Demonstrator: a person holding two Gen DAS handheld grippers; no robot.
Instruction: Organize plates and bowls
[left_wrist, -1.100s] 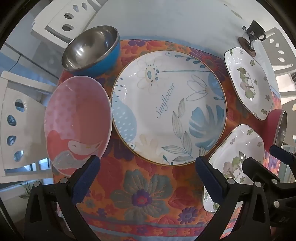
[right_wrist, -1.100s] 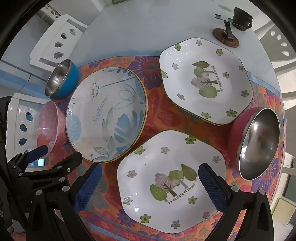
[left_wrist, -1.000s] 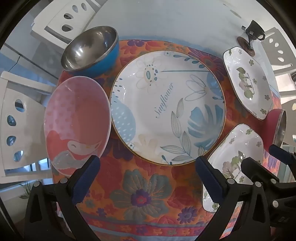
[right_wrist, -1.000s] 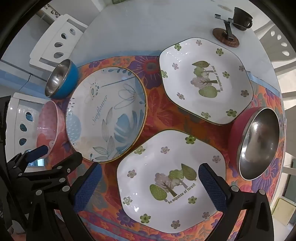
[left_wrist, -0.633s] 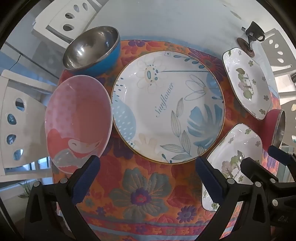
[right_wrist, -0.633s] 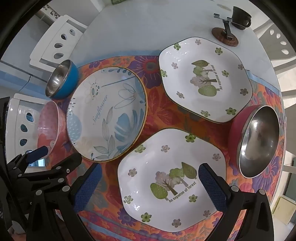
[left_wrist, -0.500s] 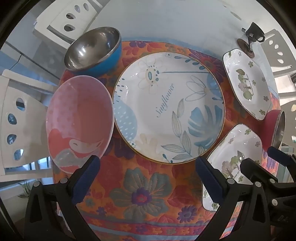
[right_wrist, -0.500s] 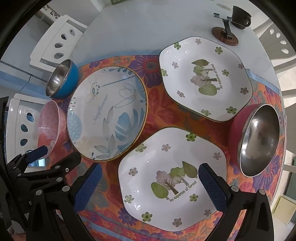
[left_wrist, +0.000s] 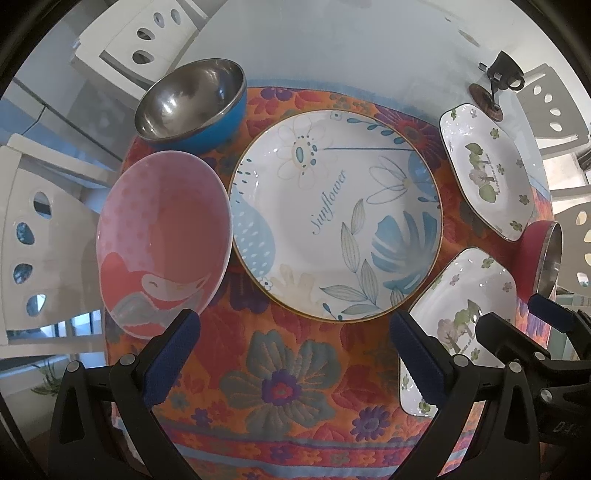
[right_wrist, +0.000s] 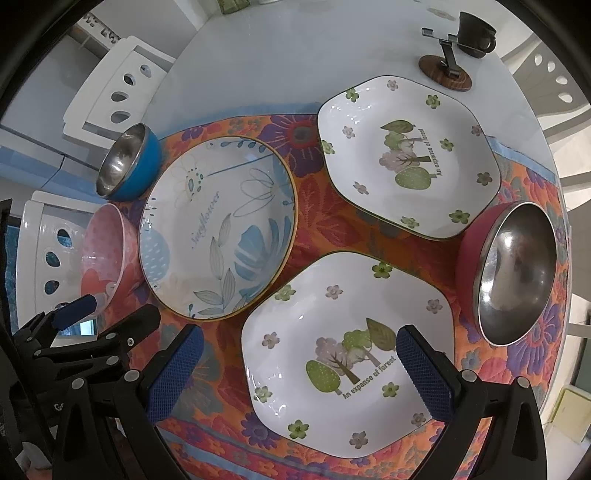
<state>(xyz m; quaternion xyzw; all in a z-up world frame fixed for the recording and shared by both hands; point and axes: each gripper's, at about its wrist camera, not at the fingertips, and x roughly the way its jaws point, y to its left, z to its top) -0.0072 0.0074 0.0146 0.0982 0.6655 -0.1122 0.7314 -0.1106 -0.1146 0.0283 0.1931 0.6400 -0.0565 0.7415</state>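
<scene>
Orange floral cloth (left_wrist: 284, 384) under plates and bowls.
Left gripper (left_wrist: 291, 354) gapes empty at lower frame; right gripper (right_wrist: 299, 373) spread wide over the near forest plate (right_wrist: 343, 354).

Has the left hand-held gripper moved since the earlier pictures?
Yes, slightly. In its own view the round Sunflower plate and blue bowl have drifted a little rightward, so the left hand-held gripper shifted slightly left.
</scene>
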